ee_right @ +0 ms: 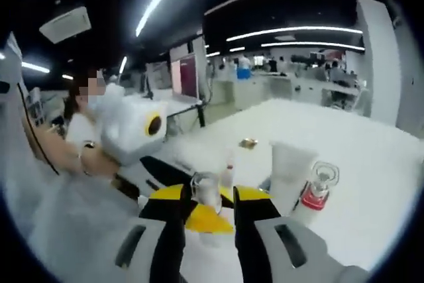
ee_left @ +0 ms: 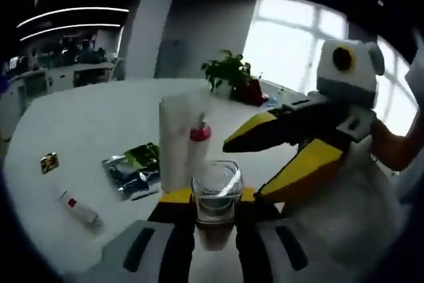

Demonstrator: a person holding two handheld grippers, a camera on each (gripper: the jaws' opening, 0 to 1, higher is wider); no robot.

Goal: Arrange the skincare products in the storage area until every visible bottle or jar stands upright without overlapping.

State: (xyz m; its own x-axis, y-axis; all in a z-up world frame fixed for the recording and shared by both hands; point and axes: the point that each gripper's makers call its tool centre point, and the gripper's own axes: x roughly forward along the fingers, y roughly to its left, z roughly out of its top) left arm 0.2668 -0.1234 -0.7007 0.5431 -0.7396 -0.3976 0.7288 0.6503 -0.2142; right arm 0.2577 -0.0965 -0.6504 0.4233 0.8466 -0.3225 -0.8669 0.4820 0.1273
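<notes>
round white table point(ee_left: 79, 124), leafy green potted plant point(ee_left: 228, 71) at its far edge, silver and green foil pouch point(ee_left: 132, 169), small gold and black sachet point(ee_left: 49, 162) lying apart

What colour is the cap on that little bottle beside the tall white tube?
Red cap, clearest in the left gripper view.

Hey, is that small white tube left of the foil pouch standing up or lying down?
Lying down. The small white tube rests flat on the white table, left of the foil pouch.
</notes>
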